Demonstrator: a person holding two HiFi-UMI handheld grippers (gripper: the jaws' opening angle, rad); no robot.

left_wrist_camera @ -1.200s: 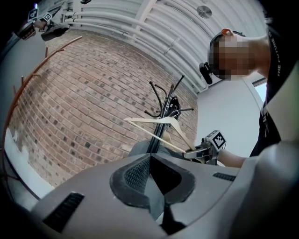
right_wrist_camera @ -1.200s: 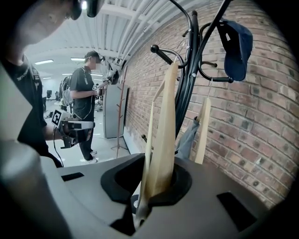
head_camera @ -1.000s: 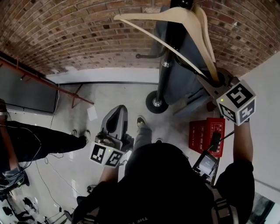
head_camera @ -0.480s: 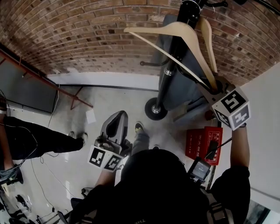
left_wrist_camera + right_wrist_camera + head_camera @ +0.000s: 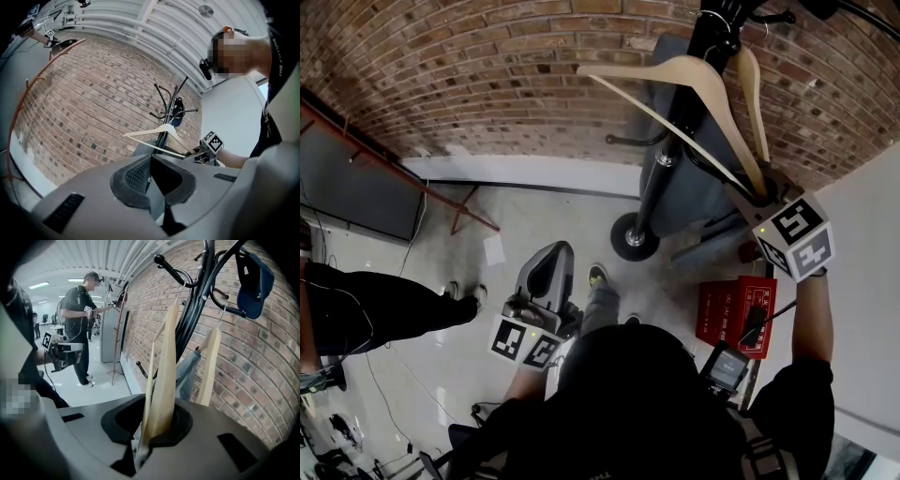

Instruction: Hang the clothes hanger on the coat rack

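You're holding the clothes hanger [image 5: 652, 66] up high by one arm end, with the right gripper [image 5: 154, 434] clamping on the wood. Its hook is sitting close to the top of the coat rack [image 5: 652, 187], but the head view is too cramped there to tell if it's catching a peg; probably not yet. The left gripper [image 5: 150, 176] is hanging low and idle, jaws together, nothing in them. A second hanger [image 5: 208, 366] and a blue cap [image 5: 253, 282] are already hanging on the rack. Lifting looks done; hooking on and letting go are what's remaining.
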